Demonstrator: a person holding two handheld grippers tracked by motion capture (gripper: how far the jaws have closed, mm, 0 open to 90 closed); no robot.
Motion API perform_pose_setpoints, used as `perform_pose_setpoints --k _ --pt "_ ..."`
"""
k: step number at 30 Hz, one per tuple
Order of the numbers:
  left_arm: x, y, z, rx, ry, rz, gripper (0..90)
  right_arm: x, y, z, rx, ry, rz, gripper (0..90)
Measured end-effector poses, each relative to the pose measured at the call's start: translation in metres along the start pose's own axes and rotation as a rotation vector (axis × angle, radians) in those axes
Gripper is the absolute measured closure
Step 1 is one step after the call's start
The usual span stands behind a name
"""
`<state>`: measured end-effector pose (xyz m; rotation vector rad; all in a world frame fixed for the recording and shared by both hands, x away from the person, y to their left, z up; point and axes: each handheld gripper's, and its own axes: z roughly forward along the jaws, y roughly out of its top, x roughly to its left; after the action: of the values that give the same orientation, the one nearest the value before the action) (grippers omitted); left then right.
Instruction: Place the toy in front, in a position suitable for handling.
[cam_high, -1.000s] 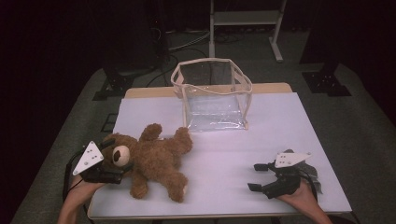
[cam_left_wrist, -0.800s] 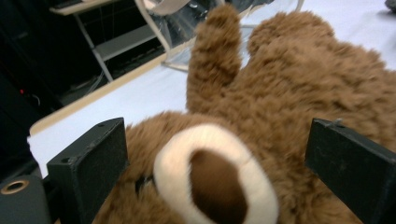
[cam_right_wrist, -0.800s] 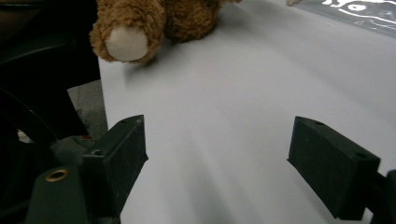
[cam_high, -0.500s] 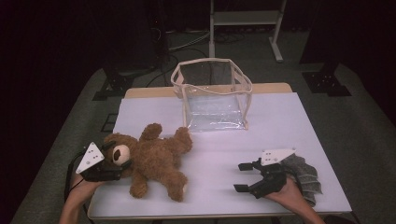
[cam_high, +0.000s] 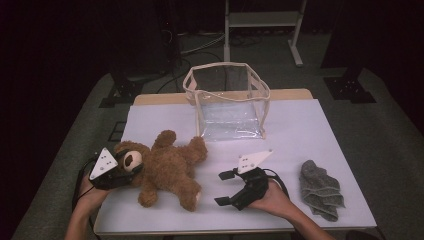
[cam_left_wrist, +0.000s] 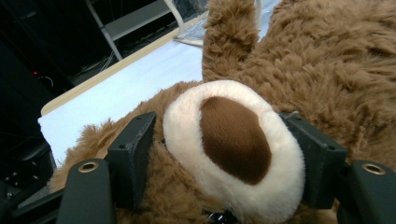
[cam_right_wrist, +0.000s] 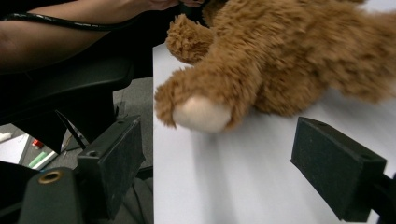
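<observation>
A brown teddy bear (cam_high: 170, 167) lies on its back on the white table (cam_high: 300, 130), head toward the left edge. My left gripper (cam_high: 131, 170) has just been closing its jaws around the bear's head. In the left gripper view both black pads (cam_left_wrist: 133, 149) press into the fur on either side of the cream muzzle (cam_left_wrist: 233, 140). My right gripper (cam_high: 221, 188) stands open just right of the bear's legs, pointing left. In the right gripper view the bear's cream-soled foot (cam_right_wrist: 201, 112) lies a little beyond the spread pads (cam_right_wrist: 336, 168), apart from them.
A clear plastic bag (cam_high: 227, 102) with cream trim stands open at the back middle of the table. A crumpled grey cloth (cam_high: 321, 190) lies near the front right corner. A metal stand (cam_high: 260, 20) and dark floor lie beyond the table.
The right gripper has moved left across the table, off the grey cloth and toward the bear's legs. The left gripper has stayed at the bear's head.
</observation>
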<state>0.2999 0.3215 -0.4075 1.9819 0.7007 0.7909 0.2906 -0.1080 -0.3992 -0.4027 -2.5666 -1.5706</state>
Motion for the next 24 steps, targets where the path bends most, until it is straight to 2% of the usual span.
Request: perform_pose_setpoints --k 3,4,12,14,19,20,24 --pt "0.000 0.001 0.000 0.003 0.002 0.000 32.1 0.000 0.005 0.010 0.011 0.005 -0.011 15.7" --pt "0.000 0.002 0.000 0.011 0.002 0.002 32.1 0.000 0.010 0.022 0.016 0.012 -0.014 15.6" --pt "0.000 0.004 0.000 0.025 0.001 0.010 32.1 0.006 0.017 0.057 0.039 0.054 -0.028 14.4" --pt "0.000 0.004 0.000 0.026 0.000 0.009 32.1 0.007 0.017 0.064 0.049 0.036 -0.032 14.4" --pt "0.000 0.005 0.000 0.032 0.001 0.013 32.1 0.006 0.017 0.079 0.067 0.029 -0.032 14.4" --pt "0.000 0.005 -0.001 0.033 -0.001 0.012 32.1 0.006 0.017 0.081 0.068 0.015 -0.035 14.5" --pt "0.000 0.005 -0.001 0.032 -0.001 0.009 32.1 0.004 0.017 0.085 0.070 0.007 -0.038 17.9"
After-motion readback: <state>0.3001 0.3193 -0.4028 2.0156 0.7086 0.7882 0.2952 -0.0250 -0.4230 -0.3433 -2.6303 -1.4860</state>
